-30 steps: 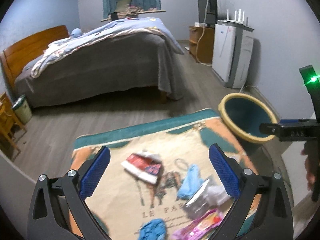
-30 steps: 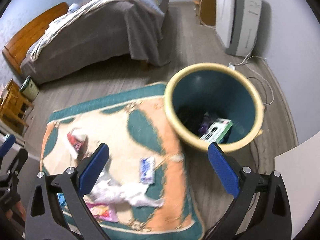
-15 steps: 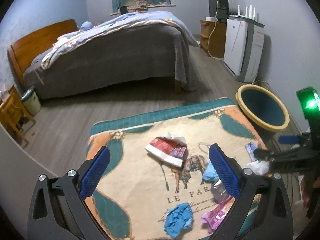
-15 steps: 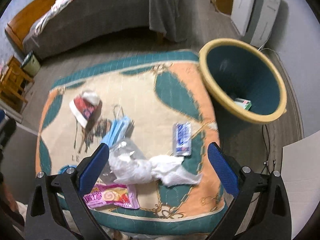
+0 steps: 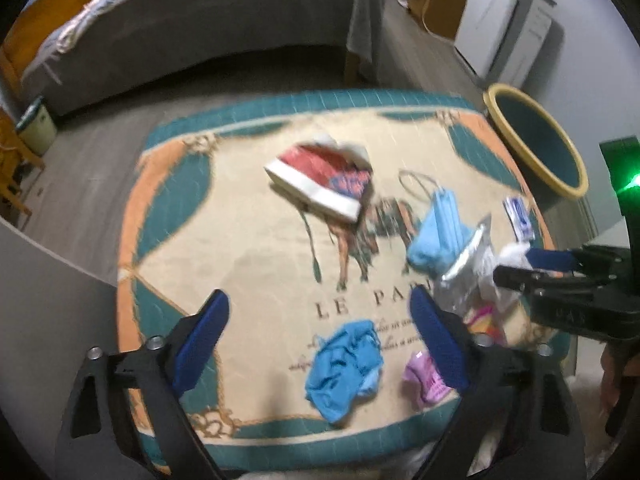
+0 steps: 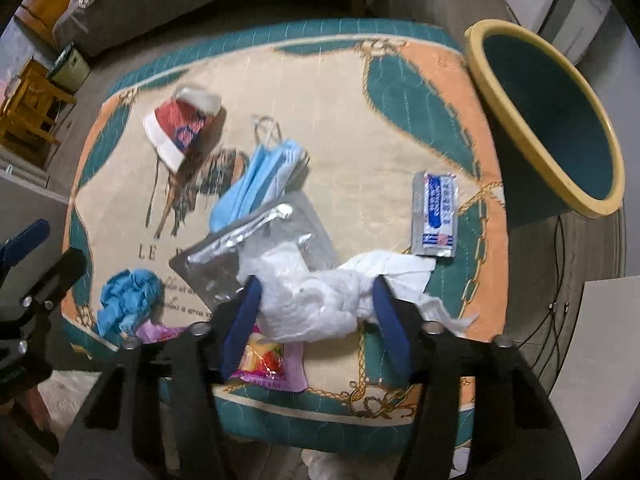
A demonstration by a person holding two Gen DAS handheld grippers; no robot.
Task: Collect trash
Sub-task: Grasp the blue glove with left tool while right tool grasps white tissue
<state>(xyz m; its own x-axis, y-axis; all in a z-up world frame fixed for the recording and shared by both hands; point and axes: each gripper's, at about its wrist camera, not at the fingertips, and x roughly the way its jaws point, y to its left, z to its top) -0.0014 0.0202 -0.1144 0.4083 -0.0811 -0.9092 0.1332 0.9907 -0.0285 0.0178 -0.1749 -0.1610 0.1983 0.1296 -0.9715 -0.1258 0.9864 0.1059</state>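
Now my right tongs [image 6: 316, 300] have just been closing around the tissue [image 6: 320, 296] on the rug [image 6: 360, 120], near the bin [image 6: 552, 120]; my left tongs [image 5: 320, 340] have narrowed slightly, still wide, above the glove [image 5: 344, 364].

On rug [image 6: 328, 92]: 1 red-and-white carton [image 6: 178, 128], 1 blue face mask [image 6: 260, 178], 1 foil pouch [image 6: 224, 258], 1 white tissue wad [image 6: 320, 296], 1 small blue-and-white sachet [image 6: 436, 214], 1 crumpled blue glove [image 6: 126, 296], 1 pink wrapper [image 6: 268, 366]. Beside rug: 1 bin [image 6: 556, 120].

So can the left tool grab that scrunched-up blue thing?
Probably yes. The blue crumpled glove lies uncovered on the mat, between the left tool's open, just-narrowing fingers, nothing blocking.
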